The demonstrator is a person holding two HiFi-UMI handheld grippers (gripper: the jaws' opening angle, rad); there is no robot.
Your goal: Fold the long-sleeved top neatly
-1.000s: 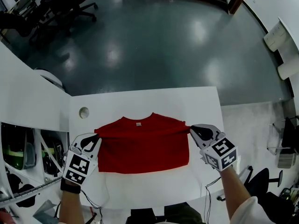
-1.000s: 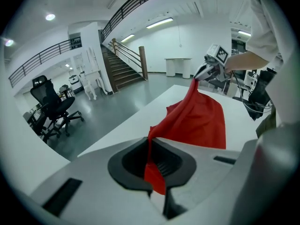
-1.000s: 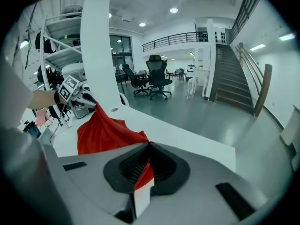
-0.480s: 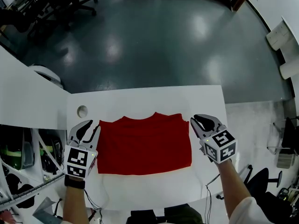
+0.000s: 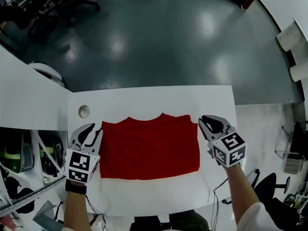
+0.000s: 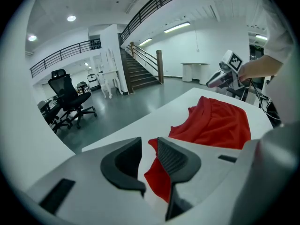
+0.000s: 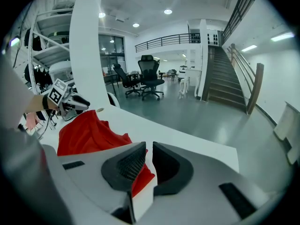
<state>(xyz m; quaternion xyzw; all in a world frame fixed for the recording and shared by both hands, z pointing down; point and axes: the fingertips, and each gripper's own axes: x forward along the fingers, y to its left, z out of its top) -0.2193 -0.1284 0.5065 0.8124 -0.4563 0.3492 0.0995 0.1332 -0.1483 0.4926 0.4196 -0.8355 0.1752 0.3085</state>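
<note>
The red long-sleeved top (image 5: 149, 146) is soft knit cloth, matt, smooth across its middle and rumpled into folds along the collar edge. The white rectangular table (image 5: 144, 97) beneath it has a smooth, matt, laminate-like surface. The dark grey floor (image 5: 159, 37) is polished and glossy, mirroring the ceiling lights. The left gripper (image 5: 95, 130) and the right gripper (image 5: 204, 122) have light grey moulded plastic shells, smooth and matt. Their black pads (image 6: 173, 156) look rubbery, with a fine ribbed texture. Both pairs of jaws have just been opening, with a slack red cloth edge in each gap. Each marker cube (image 5: 79, 166) has flat faces printed in black and white.
</note>
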